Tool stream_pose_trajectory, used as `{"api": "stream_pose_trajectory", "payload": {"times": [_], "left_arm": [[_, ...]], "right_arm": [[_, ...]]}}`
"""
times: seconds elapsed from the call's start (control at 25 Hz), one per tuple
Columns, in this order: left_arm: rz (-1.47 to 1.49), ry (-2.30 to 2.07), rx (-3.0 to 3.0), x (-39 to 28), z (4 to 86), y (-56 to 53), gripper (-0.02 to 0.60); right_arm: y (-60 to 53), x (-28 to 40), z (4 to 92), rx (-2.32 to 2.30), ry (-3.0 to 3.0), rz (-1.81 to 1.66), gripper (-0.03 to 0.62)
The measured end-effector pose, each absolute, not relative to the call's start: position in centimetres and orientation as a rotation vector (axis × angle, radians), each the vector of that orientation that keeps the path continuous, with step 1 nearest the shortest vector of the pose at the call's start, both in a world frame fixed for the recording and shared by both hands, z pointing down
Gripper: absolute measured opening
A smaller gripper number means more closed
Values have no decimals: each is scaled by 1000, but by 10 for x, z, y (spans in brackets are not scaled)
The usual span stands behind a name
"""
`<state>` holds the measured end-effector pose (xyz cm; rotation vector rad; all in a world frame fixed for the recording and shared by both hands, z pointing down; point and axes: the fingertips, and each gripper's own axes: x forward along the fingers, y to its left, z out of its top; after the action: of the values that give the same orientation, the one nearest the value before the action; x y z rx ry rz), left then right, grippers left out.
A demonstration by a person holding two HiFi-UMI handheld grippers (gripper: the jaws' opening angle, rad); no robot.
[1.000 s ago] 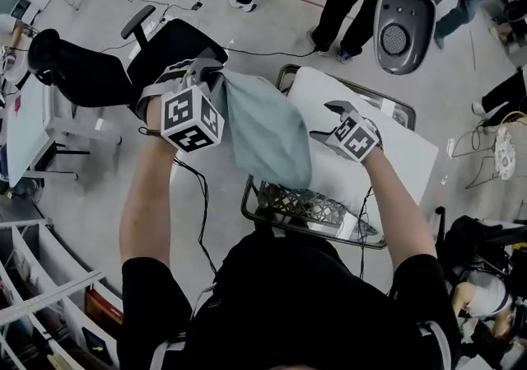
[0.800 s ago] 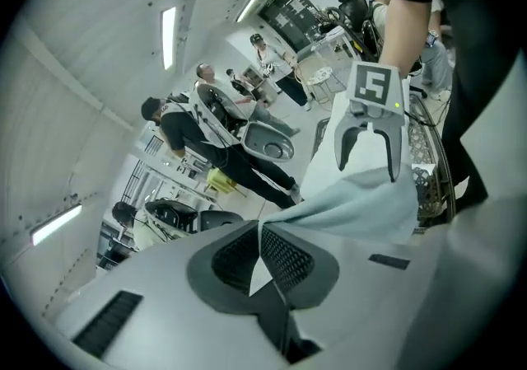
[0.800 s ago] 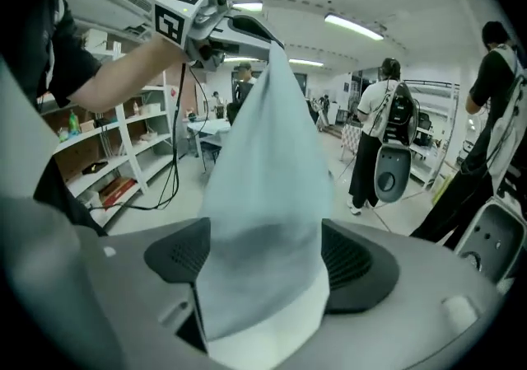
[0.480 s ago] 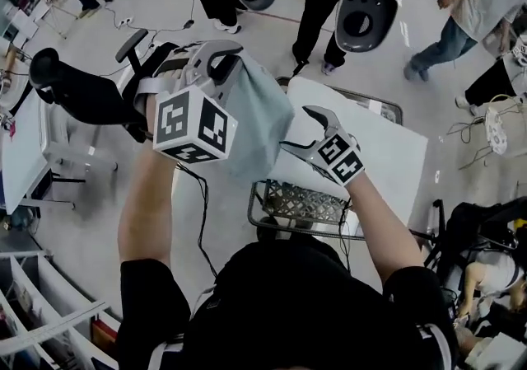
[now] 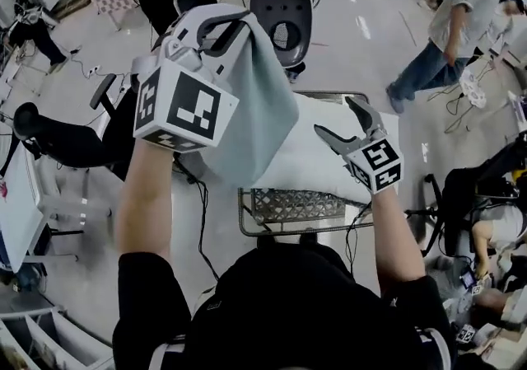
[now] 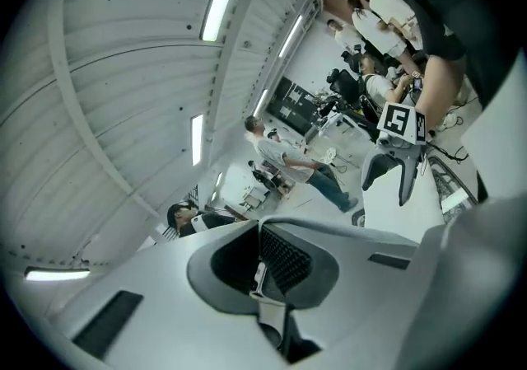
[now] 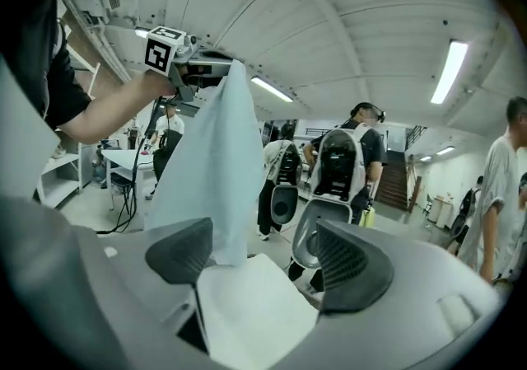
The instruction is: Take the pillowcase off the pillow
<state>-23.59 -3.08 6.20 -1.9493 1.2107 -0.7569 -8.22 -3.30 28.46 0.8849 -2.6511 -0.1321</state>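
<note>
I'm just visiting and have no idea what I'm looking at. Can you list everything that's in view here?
pillowcase: one, pale blue-grey, hanging from the left gripper over the pillow
pillow: one, white, lying on the cart
cart: one, metal wire mesh, right in front of the person
office chair: one, black, on the floor at left
bystanders: at least three, mixed clothing, standing at the far side of the room
left gripper: one, grey, raised high, shut on the pillowcase
right gripper: one, grey, above the pillow, jaws wide apart after just closing in slightly, gripping nothing
forearms: two, bare below black sleeves, one behind each gripper
</note>
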Motion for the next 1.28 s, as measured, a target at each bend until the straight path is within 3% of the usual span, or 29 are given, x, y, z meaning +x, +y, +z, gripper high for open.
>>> {"api": "stream_pose_trajectory", "payload": {"times": [0.76, 1.0, 1.28], "left_arm": [[-778, 953, -2189, -3, 148, -111, 9], [-977, 901, -2329, 20, 250, -112, 12], [-1125, 995, -2499, -21, 349, -100, 12]], "right_arm": [[-52, 110, 283, 1139, -2699, 9, 370], [-54, 137, 309, 1143, -2698, 91, 359], [-48, 145, 333, 1163, -2673, 192, 341]]}}
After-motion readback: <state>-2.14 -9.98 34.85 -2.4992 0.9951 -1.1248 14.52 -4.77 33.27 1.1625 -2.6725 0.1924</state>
